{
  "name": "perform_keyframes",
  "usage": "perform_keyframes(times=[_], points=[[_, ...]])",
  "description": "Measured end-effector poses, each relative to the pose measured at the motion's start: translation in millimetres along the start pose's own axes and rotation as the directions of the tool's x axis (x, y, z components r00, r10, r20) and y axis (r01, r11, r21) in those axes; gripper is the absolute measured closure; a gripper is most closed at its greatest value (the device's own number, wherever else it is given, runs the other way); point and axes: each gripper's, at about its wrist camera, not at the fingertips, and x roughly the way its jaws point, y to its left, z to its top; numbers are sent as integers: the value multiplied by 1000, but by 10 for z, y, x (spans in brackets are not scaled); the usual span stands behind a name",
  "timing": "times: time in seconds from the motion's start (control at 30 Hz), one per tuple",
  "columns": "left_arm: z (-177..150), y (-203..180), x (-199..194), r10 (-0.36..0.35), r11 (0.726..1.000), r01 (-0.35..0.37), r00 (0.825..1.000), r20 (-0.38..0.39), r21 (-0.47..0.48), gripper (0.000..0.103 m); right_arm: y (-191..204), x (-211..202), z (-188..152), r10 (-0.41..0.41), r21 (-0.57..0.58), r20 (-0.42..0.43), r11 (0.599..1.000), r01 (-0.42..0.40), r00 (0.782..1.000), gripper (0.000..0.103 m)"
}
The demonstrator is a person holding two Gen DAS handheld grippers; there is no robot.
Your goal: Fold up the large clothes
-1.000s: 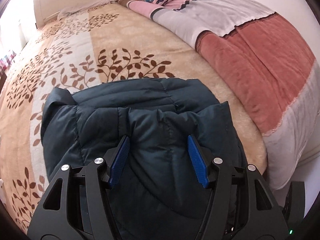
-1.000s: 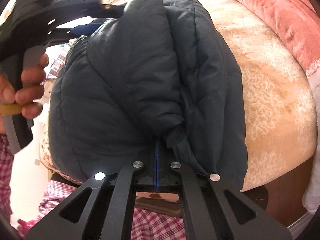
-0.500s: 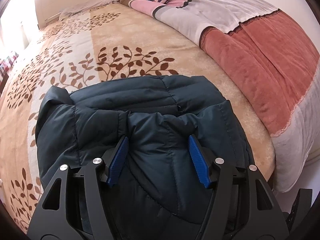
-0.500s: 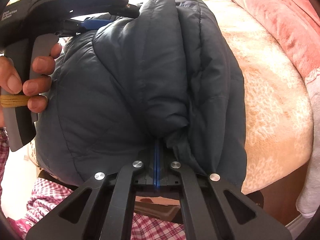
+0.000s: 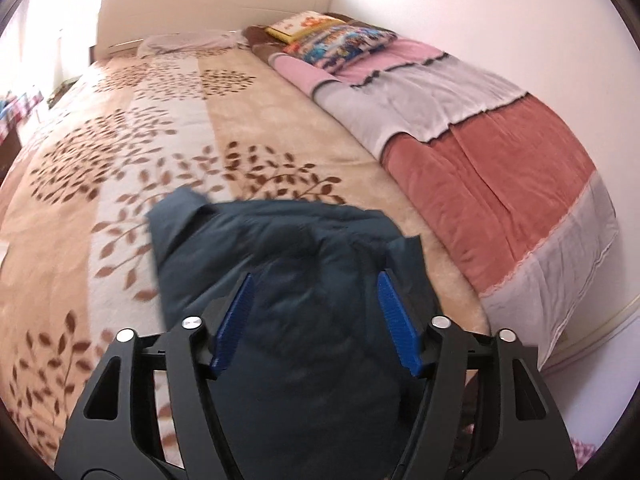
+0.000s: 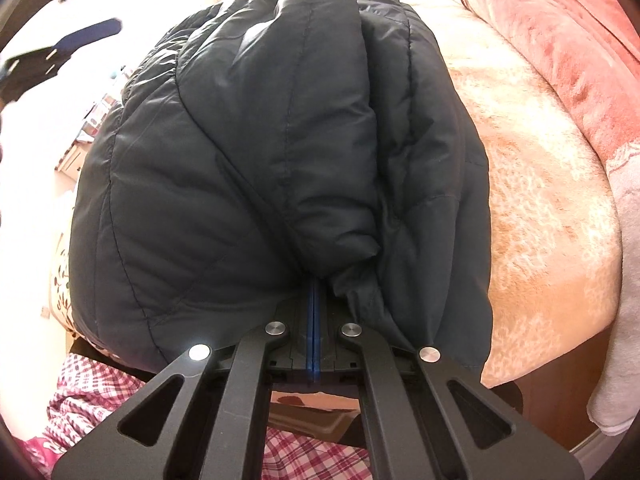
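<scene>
A dark teal puffer jacket (image 5: 288, 280) lies folded into a thick bundle near the foot edge of the bed. My left gripper (image 5: 316, 316) is open and empty, above the jacket's near part, its blue pads (image 5: 236, 320) wide apart. My right gripper (image 6: 314, 300) is shut on a fold of the jacket (image 6: 256, 152) at its near edge, the blue pads pressed together. The left gripper (image 6: 80, 40) shows blurred at the upper left of the right wrist view.
The bed has a beige blanket with brown leaves (image 5: 160, 152). A folded pink, grey and red quilt (image 5: 480, 136) lies along its right side, with colourful pillows (image 5: 332, 36) by the headboard (image 5: 216, 4). Plaid cloth (image 6: 120, 392) shows below the bed edge.
My left gripper has lifted up and back from the jacket, still open. The right gripper stays shut on the jacket fold.
</scene>
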Motion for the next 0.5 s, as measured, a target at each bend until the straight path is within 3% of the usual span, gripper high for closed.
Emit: perform_keyframes(times=[0.2, 0.5], points=[[-550, 342, -323, 16, 998, -18, 999, -33, -62, 29, 67, 18, -12, -15, -2, 4, 1000, 15, 1000, 103], [-1158, 538, -268, -51, 989, 33, 991, -124, -143, 29, 103, 21, -41, -33, -11, 11, 999, 33, 999, 103]])
